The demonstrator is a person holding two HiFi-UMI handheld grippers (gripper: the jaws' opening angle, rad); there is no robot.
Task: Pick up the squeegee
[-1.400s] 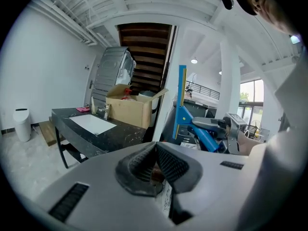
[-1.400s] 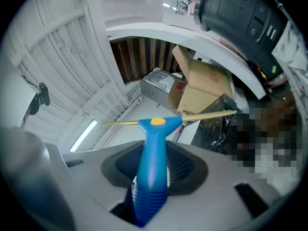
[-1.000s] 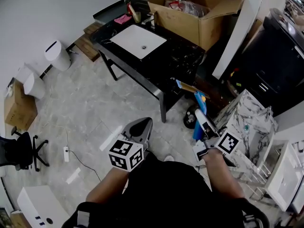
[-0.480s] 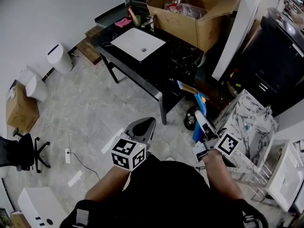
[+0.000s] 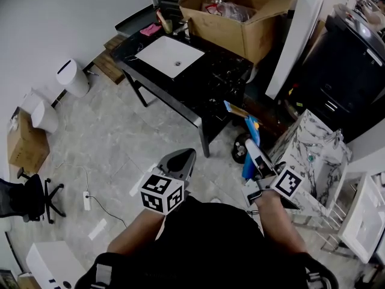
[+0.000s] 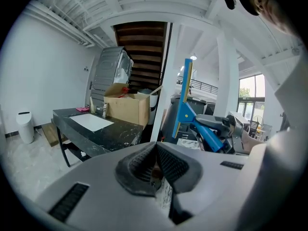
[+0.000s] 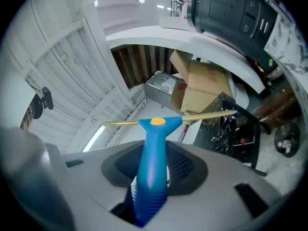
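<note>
Squeegee, blue plastic handle, brass-edged blade (image 7: 155,129): clamped by the handle in my right gripper (image 7: 153,163), off any surface; pick-up looks done, nothing left. Left gripper (image 6: 155,163): jaws together, empty. Black marble table (image 5: 222,80) well apart ahead, brown cardboard box (image 5: 240,35) on it; grey tiled floor (image 5: 102,131).

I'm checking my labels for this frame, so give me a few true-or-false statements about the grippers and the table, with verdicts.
1. The right gripper grips the blue squeegee by its handle. True.
2. The left gripper holds a cloth. False: its jaws are together with nothing between them.
3. A white basin is set into the black table. True.
4. The cardboard box is taped shut. False: its flaps stand open.
</note>
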